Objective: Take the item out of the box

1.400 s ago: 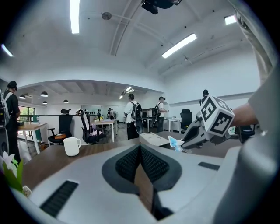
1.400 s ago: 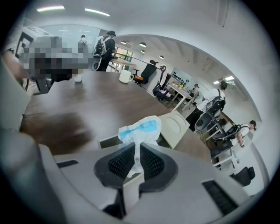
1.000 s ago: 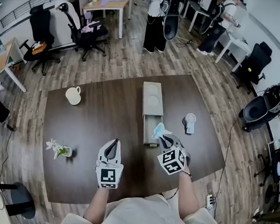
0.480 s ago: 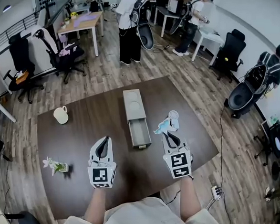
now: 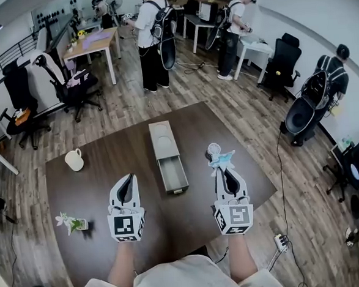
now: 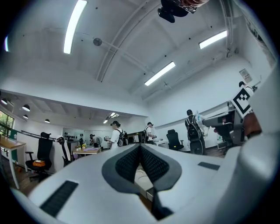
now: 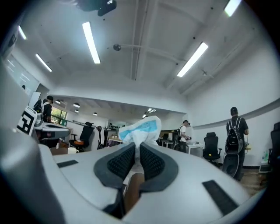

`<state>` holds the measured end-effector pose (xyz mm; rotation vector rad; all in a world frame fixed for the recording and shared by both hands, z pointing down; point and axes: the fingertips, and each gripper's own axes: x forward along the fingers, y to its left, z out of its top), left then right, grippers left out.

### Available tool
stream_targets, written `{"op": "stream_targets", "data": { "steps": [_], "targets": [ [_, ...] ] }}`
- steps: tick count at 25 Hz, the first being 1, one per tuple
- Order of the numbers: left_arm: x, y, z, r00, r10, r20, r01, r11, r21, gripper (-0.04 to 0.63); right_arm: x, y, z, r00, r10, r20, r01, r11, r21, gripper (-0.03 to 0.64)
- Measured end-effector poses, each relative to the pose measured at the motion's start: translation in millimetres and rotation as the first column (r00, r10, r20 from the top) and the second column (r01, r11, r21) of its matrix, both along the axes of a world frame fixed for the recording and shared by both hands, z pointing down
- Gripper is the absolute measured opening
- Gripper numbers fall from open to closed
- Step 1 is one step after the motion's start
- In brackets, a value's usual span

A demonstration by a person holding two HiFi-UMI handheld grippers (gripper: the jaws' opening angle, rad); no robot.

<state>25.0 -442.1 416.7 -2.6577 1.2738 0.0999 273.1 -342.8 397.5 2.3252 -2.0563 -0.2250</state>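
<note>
Head view, lower middle: left tool (image 5: 127, 181) shut with nothing between its pads, poised idle over the dark brown wooden table (image 5: 102, 176). At lower right, right tool (image 5: 224, 172) clamped on a crinkled white-and-blue plastic packet (image 5: 221, 159), held up off the table. Same in the right gripper view: pinched by its lower edge, bulk sticking out above the pads. Just left of that, at centre, the pulled-out drawer (image 5: 173, 174) of a long grey rectangular box (image 5: 160, 137), apparently empty, with the packet well clear of it. Removal judged done. Probably left: setting the packet down on the table, perhaps by the small white handheld fan (image 5: 213, 148) just beyond, then letting go.
</note>
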Motion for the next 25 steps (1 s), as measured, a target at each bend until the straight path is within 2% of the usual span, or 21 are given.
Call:
{"op": "stream_targets", "data": {
  "steps": [5, 16, 25],
  "targets": [
    [8.6, 5.0, -9.4, 1.000, 0.007, 0.013, -0.008, 0.999, 0.037, 0.002, 3.4, 13.7, -8.2, 0.998, 0.020, 0.059, -0.026, 0.993, 0.118, 0.035],
    [15.3, 6.8, -4.2, 0.999, 0.018, 0.036, -0.020, 0.999, 0.036, 0.002, 7.0, 14.1, -4.4, 0.997, 0.024, 0.072, -0.032, 0.993, 0.111, 0.035],
    [18.0, 7.2, -5.3, 0.999, 0.019, 0.029, -0.020, 0.999, 0.032, 0.002, 13.4, 14.6, -5.6, 0.997, 0.039, 0.073, -0.047, 0.993, 0.112, 0.035]
  ]
}}
